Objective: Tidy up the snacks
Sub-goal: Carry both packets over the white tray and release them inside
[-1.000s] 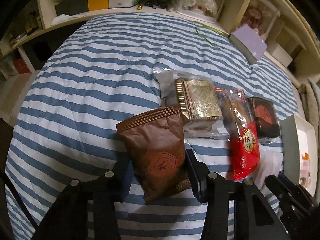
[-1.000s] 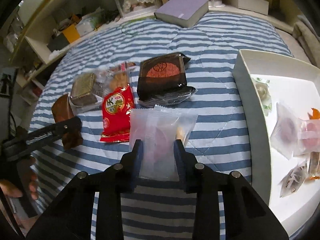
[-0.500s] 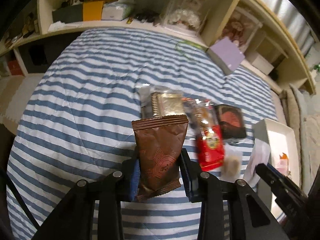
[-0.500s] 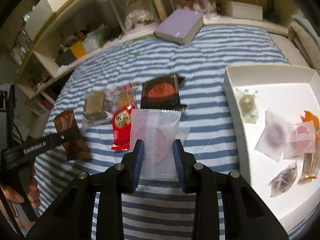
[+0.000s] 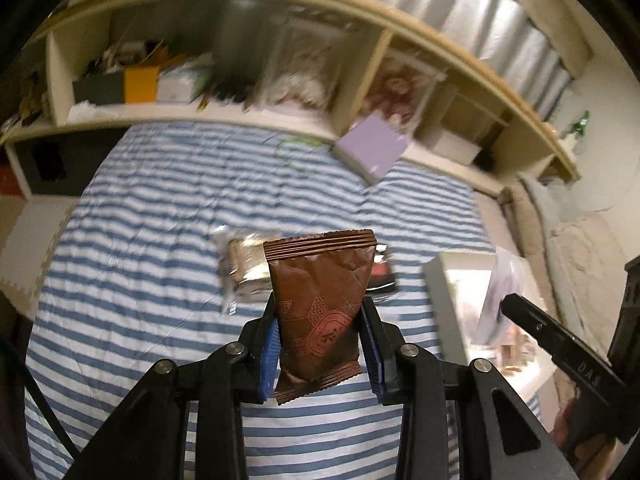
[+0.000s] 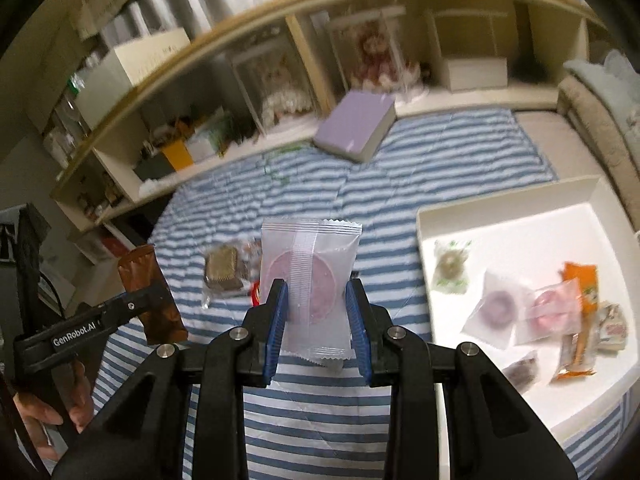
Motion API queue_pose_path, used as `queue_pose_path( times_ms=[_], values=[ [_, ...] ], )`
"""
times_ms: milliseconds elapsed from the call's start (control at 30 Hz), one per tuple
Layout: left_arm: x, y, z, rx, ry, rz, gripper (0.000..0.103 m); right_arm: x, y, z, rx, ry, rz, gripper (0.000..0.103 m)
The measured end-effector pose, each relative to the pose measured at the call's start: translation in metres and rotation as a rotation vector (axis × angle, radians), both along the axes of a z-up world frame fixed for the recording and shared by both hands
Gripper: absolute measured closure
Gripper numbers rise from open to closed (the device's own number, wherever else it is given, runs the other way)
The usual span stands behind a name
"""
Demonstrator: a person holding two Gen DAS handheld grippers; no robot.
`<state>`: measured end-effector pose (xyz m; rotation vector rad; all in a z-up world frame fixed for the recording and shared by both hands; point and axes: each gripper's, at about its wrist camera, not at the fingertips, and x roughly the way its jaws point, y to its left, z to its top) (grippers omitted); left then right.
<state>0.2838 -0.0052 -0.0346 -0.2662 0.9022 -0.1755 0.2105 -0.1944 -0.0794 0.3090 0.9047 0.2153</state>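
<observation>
My left gripper [image 5: 320, 332] is shut on a brown snack packet [image 5: 320, 300] and holds it upright, well above the striped bed. It also shows in the right wrist view [image 6: 150, 296] at the left. My right gripper [image 6: 316, 320] is shut on a frosted clear packet with a pink round cake [image 6: 310, 276], held above the bed left of the white box [image 6: 516, 224]. The box holds several wrapped snacks [image 6: 496, 308]. A gold packet [image 6: 222, 270] lies on the bed behind my right gripper; a red packet is mostly hidden.
A purple book [image 6: 356, 126] lies at the bed's far edge, in front of the cream shelves [image 6: 304, 52]. A dark packet [image 5: 382, 272] peeks out behind the brown one. The white box's near edge [image 5: 440, 280] shows at the right in the left wrist view.
Both grippers have risen well above the bed with their packets. The right gripper has moved toward the white box. The views are tilted up and the shelves show more.
</observation>
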Motion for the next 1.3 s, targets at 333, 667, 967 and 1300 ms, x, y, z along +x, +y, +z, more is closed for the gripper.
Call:
queue_pose_path(
  times_ms=[333,667,967,1300],
  values=[
    [-0.013,-0.063,0.042,0.008,-0.084,-0.152,0.067,-0.019,-0.068,0.051,-0.059,-0.050,-0.055,0.072],
    [0.033,-0.166,0.021,-0.047,-0.061,-0.277,0.067,-0.031,-0.171,0.039,-0.154,-0.015,-0.173,0.072],
    [0.093,-0.263,-0.022,-0.036,0.015,-0.403,0.067,-0.018,-0.253,0.013,-0.140,0.009,-0.249,0.072],
    [0.178,-0.347,-0.102,0.064,0.127,-0.474,0.067,0.025,-0.291,-0.044,-0.165,0.124,-0.252,0.072]
  ],
)
